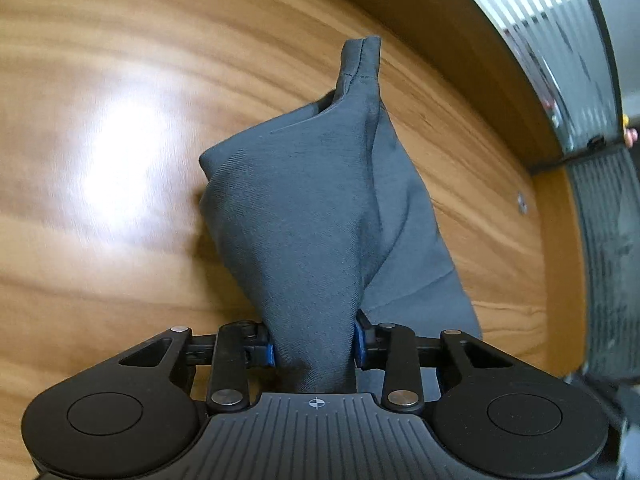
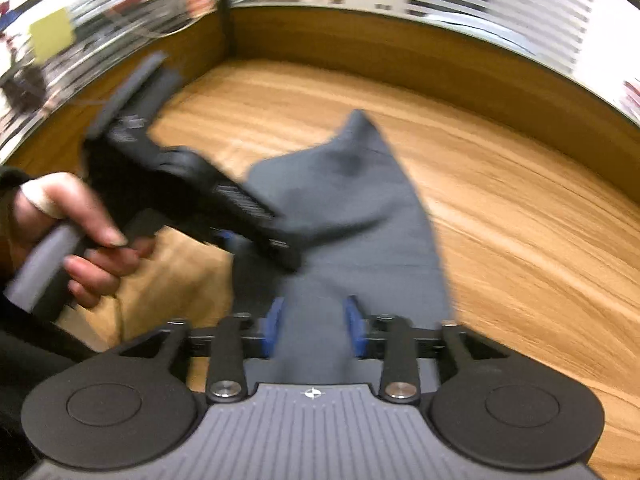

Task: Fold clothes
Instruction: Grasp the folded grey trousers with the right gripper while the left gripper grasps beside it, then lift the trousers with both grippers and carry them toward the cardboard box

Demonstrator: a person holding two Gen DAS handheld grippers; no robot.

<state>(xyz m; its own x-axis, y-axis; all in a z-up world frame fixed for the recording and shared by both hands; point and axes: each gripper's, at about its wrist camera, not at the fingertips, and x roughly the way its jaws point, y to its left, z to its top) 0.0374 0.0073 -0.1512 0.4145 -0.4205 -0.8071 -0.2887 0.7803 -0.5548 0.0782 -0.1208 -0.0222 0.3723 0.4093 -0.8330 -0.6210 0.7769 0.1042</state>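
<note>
With the left gripper (image 1: 316, 344) clamping the cloth (image 1: 316, 200) and the right gripper (image 2: 316, 330) slack around it, the fold could slump.

My left gripper (image 1: 316, 344), angled downward, pinches gathered cloth between its pads; my right gripper (image 2: 315, 328) straddles cloth, pads apart. My left hand (image 2: 68, 236) wraps its handle.

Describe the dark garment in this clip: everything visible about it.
The garment is a dark slate-grey woven cloth, bunched and creased, with a stitched hem at its narrow upper tip. It lies on the wooden table, gathered into a peaked heap. The left gripper has a thick fold between its blue pads, which press on it. The right gripper also has cloth running between its jaws; whether they press on it is unclear in the blur.
</note>
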